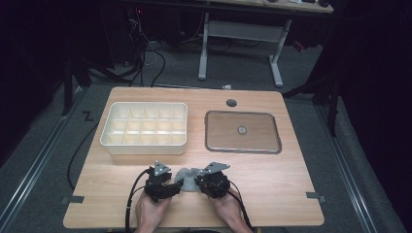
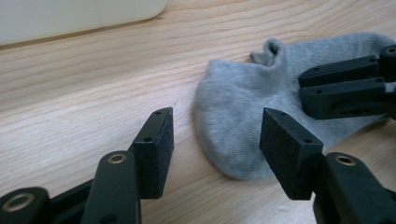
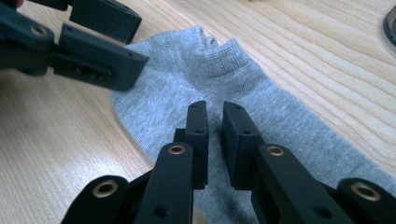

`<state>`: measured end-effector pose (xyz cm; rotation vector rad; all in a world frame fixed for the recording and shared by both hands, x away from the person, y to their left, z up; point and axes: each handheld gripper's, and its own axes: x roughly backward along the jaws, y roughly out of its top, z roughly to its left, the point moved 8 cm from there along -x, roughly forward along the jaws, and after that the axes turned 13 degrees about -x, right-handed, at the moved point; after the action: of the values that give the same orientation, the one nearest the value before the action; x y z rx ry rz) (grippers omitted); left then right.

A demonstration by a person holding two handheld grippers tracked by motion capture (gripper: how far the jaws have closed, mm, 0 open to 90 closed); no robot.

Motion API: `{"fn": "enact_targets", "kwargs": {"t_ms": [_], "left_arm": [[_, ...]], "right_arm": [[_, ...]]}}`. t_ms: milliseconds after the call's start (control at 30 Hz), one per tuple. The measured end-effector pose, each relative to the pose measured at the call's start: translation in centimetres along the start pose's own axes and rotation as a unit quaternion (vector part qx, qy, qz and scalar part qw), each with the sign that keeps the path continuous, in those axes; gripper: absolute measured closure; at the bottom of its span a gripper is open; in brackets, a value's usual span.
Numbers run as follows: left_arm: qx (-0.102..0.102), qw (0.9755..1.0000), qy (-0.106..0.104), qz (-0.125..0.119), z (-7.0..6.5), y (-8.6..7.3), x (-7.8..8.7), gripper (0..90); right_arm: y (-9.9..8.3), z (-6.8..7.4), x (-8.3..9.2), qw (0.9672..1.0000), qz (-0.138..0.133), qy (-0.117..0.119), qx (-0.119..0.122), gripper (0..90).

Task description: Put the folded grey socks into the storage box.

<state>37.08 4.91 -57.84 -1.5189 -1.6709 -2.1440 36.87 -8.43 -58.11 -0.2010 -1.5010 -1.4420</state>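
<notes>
Grey knit, a sock [image 3: 243, 107] lies flat on the wooden surface [image 1: 272, 184], near its front edge and just in front of the bin [image 1: 144, 127]. I take the sock as my landmark.

My left gripper [image 2: 215, 140] stands at the sock's rounded end with its jaws wide apart. In the left gripper view one pad [image 2: 156, 149] sits over bare wood just beside the sock, the other [image 2: 287, 151] over the sock's edge. The pads press on nothing.

My right gripper [image 3: 214, 140] is over the sock's middle, with its jaws drawn narrow and a thin gap between the pads. In the right gripper view the grey cloth shows through that gap; I cannot tell whether a fold of it is pinched. From the left gripper view the right gripper's jaws lie close together across the far part of the sock.

In the high view both grippers meet at the sock, left gripper [image 1: 179, 184] at its left end, right gripper [image 1: 198, 181] at its right, my hands behind them at the front edge.

Beyond the sock to the left sits the white bin with its grid of compartments. Beyond it to the right lies a tray [image 1: 272, 145] with a small round thing [image 1: 242, 130] in its middle.
</notes>
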Motion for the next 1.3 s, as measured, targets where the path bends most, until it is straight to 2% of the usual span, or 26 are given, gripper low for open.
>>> {"fn": "enact_targets", "kwargs": {"t_ms": [300, 333, 367, 433, 500, 567, 700, 767, 833, 867, 933, 1133, 1300], "left_arm": [[0.007, 1.0000, -0.002, -0.002, 0.5, -0.1, -0.3, 47.8], [0.001, 1.0000, 0.001, -0.001, 0.5, 0.0, -0.4, 48.8], [-0.014, 0.9999, 0.007, 0.005, 0.3, 0.0, -0.5, 49.6], [-0.053, 0.9979, 0.028, 0.024, 0.0, 0.2, -0.8, 50.4], [-0.061, 0.9972, 0.032, 0.030, -0.2, 0.4, -1.0, 51.1], [-0.067, 0.9968, 0.029, 0.032, -0.2, 0.6, -1.1, 53.9], [-0.067, 0.9973, 0.011, 0.028, -0.8, 0.6, -1.2, 66.2], [-0.066, 0.9974, 0.009, 0.028, -0.8, 0.6, -1.2, 71.3], [-0.055, 0.9982, -0.004, 0.023, -0.9, 0.6, -1.2, 75.0], [-0.055, 0.9982, -0.004, 0.023, -0.9, 0.6, -1.2, 76.7], [-0.037, 0.9988, -0.021, 0.024, -1.0, 0.7, -1.2, 78.5], [-0.031, 0.9985, -0.037, 0.024, -0.6, 0.7, -1.1, 81.7], [-0.017, 0.9983, -0.055, 0.010, -0.4, 1.0, -0.6, 82.5]], "right_arm": [[-0.1, -0.1, 0.0, 0.9999, 0.005, 0.004, 0.011, 83.9], [-0.1, -0.1, 0.0, 0.9999, 0.005, 0.004, 0.012, 84.0], [-0.1, -0.1, 0.0, 0.9999, 0.006, 0.003, 0.013, 84.1], [-0.1, -0.1, 0.0, 0.9999, 0.006, 0.000, 0.015, 84.2], [-0.1, 0.0, 0.0, 0.9998, 0.004, 0.000, 0.020, 84.2], [-0.2, 0.0, 0.0, 0.9999, 0.005, 0.000, 0.015, 84.2], [-0.2, -0.1, 0.0, 0.9999, 0.002, 0.001, 0.015, 84.2], [-0.2, -0.1, 0.0, 0.9999, 0.001, 0.001, 0.015, 84.2], [-0.2, -0.1, 0.0, 0.9999, 0.001, 0.002, 0.014, 84.2], [-0.2, -0.1, 0.0, 0.9999, 0.001, 0.002, 0.014, 84.2], [-0.3, -0.1, 0.0, 0.9999, -0.001, 0.003, 0.012, 84.1], [-0.4, -0.2, 0.1, 0.9999, -0.005, 0.005, 0.007, 84.1], [-0.4, -0.2, 0.1, 0.9999, -0.008, 0.009, 0.006, 84.2]]}}
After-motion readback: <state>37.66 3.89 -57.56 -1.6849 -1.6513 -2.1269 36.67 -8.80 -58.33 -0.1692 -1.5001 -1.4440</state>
